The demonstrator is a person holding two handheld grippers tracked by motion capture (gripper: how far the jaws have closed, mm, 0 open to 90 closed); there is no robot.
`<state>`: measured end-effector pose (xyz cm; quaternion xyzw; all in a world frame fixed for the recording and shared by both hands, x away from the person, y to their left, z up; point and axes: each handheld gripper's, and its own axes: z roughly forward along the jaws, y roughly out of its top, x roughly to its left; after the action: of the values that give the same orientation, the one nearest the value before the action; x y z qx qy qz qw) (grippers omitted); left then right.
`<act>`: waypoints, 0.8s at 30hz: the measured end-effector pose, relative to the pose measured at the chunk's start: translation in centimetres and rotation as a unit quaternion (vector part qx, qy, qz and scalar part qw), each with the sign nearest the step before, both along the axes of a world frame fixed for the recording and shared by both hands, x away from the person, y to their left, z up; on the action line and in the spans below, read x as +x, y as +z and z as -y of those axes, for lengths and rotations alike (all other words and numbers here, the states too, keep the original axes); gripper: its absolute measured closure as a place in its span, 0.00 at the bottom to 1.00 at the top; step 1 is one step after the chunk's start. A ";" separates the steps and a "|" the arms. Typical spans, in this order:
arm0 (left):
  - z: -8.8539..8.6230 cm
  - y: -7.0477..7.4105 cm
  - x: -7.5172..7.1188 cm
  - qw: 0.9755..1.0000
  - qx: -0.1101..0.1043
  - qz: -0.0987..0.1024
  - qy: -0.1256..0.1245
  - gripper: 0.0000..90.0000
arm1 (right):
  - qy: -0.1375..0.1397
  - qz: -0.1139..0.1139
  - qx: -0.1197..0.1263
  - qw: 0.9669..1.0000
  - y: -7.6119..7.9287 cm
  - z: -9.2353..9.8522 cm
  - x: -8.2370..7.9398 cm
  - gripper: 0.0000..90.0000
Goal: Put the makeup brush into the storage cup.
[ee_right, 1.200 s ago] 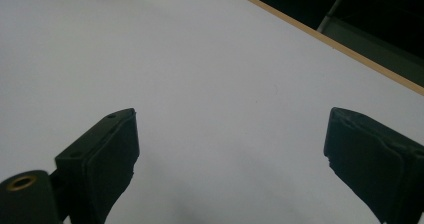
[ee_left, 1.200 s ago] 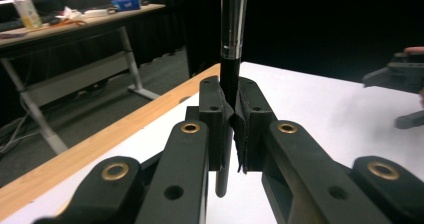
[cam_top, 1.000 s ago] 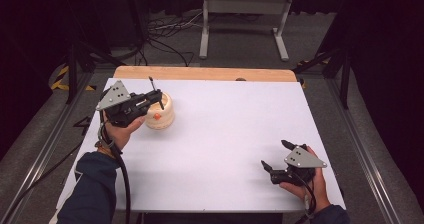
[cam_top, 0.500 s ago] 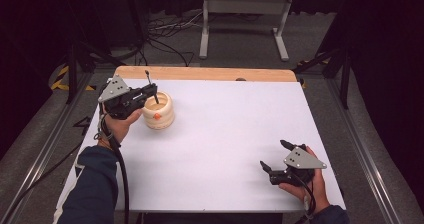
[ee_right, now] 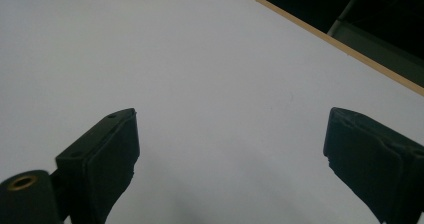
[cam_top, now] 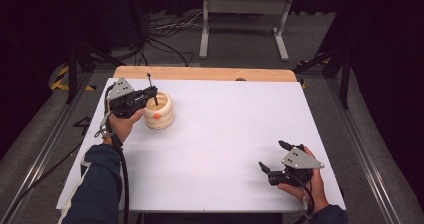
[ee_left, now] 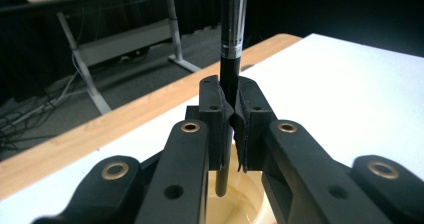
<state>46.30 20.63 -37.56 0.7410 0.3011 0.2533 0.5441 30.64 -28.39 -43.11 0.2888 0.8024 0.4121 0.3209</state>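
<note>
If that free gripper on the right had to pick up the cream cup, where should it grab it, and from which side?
Probably the rim on the side facing the right gripper, one jaw inside, one outside. The cream cup stands upright with its mouth open, and its rounded body looks wide for a side grasp. The left gripper holds a black pen upright over the cup's left part, so come from above on the right.

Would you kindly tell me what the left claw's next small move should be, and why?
Probably lower the pen a little further, then open. The left claw grips it upright, its lower tip just above the cream holder, not yet resting inside.
</note>
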 end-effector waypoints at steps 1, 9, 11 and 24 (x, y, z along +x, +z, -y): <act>0.0 -0.4 0.1 1.000 -0.004 -0.005 -0.007 0.93 | 0.001 -0.001 -0.001 1.000 0.0 0.0 0.0 0.09; -0.1 -1.6 0.0 1.000 0.005 -0.010 -0.008 0.93 | 0.004 -0.002 -0.005 1.000 -0.1 -0.3 -0.1 0.10; -0.1 -2.1 -0.1 1.000 0.007 -0.012 -0.007 0.93 | 0.005 -0.002 -0.005 1.000 -0.1 -0.4 -0.1 0.10; -0.2 -3.2 -0.3 1.000 0.002 -0.019 -0.003 0.93 | 0.005 -0.001 -0.004 1.000 0.0 -0.2 -0.1 0.10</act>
<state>45.95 20.83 -40.73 0.7475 0.3084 0.2383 0.5379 30.54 -28.16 -43.10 0.2842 0.8058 0.4098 0.3192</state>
